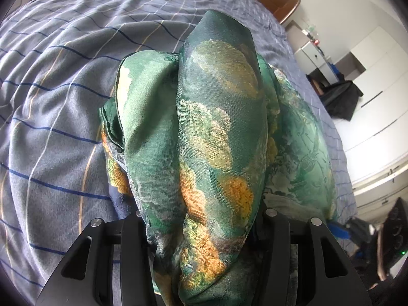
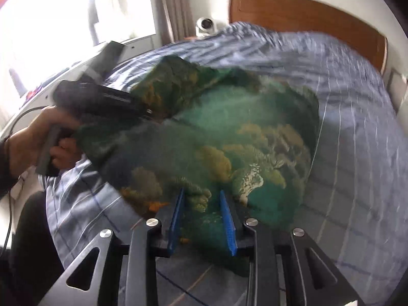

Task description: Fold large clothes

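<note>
Green floral garment (image 2: 229, 137): bunched, lifted off the checked bedspread (image 2: 357, 153), not yet folded. Left gripper (image 1: 204, 242) clamps a thick gather; right gripper (image 2: 202, 219) pinches an edge. All folds remain.

Bed (image 1: 63, 102) covered in grey-blue checked bedding, wooden headboard (image 2: 306, 12) behind. White camera (image 2: 206, 25) beside headboard, curtain (image 2: 170, 5) by bright window (image 2: 63, 12). White cabinets (image 1: 377, 76), black bag (image 1: 341, 99) on floor.
</note>
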### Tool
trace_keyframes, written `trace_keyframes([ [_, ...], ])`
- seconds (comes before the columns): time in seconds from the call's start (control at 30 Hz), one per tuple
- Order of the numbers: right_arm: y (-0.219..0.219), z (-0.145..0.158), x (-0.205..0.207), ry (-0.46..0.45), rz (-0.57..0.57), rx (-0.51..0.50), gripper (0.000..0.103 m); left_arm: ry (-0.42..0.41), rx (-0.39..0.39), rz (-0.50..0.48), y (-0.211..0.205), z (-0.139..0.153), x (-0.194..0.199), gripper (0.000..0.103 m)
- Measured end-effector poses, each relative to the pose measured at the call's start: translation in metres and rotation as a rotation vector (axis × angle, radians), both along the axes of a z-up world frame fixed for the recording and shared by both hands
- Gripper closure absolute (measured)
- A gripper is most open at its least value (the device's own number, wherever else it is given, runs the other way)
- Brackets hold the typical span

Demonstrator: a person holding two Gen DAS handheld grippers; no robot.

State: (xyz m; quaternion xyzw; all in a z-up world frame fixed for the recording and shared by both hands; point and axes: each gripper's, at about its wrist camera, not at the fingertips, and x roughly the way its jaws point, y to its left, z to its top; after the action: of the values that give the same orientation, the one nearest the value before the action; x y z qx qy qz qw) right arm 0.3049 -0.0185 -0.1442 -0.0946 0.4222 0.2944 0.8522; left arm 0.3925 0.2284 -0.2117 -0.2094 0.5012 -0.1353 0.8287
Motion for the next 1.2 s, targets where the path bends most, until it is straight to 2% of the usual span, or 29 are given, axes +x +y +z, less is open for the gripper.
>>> trace_keyframes([
  [0.17, 0.014, -0.016, 0.0, -0.039, 0.007, -0.06, 0.074, -0.005, -0.006, 0.001, -0.002, -0.002, 0.001, 0.053],
  [0.3, 0.011, -0.02, 0.001, -0.034, -0.002, -0.041, 0.074, -0.008, -0.006, 0.002, -0.002, -0.003, 0.0, 0.052],
  [0.43, 0.013, -0.025, -0.005, -0.067, -0.002, -0.059, 0.074, -0.008, -0.006, 0.002, -0.001, -0.003, -0.002, 0.052],
  [0.87, 0.015, -0.022, -0.007, -0.068, 0.0, -0.073, 0.073, -0.006, 0.002, 0.004, -0.002, -0.003, -0.002, 0.052],
  [1.0, 0.018, -0.01, -0.007, -0.066, -0.001, -0.097, 0.073, -0.016, 0.001, 0.015, -0.004, 0.005, -0.004, 0.049],
  [1.07, 0.019, 0.002, -0.011, -0.083, -0.001, -0.108, 0.068, -0.03, -0.01, 0.019, -0.004, 0.013, -0.008, 0.044],
  [1.1, 0.017, 0.01, -0.013, -0.085, -0.004, -0.101, 0.057, -0.036, -0.012, 0.023, -0.005, 0.018, -0.011, 0.04],
  [1.13, 0.013, 0.022, -0.016, -0.084, -0.017, -0.08, 0.041, -0.043, -0.016, 0.028, -0.006, 0.023, -0.014, 0.038],
  [1.17, 0.009, 0.029, -0.017, -0.086, -0.029, -0.061, 0.031, -0.052, -0.013, 0.04, -0.007, 0.029, -0.018, 0.032],
  [1.2, 0.003, 0.04, -0.021, -0.099, -0.054, -0.028, 0.017, -0.062, 0.001, 0.053, -0.008, 0.036, -0.022, 0.026],
])
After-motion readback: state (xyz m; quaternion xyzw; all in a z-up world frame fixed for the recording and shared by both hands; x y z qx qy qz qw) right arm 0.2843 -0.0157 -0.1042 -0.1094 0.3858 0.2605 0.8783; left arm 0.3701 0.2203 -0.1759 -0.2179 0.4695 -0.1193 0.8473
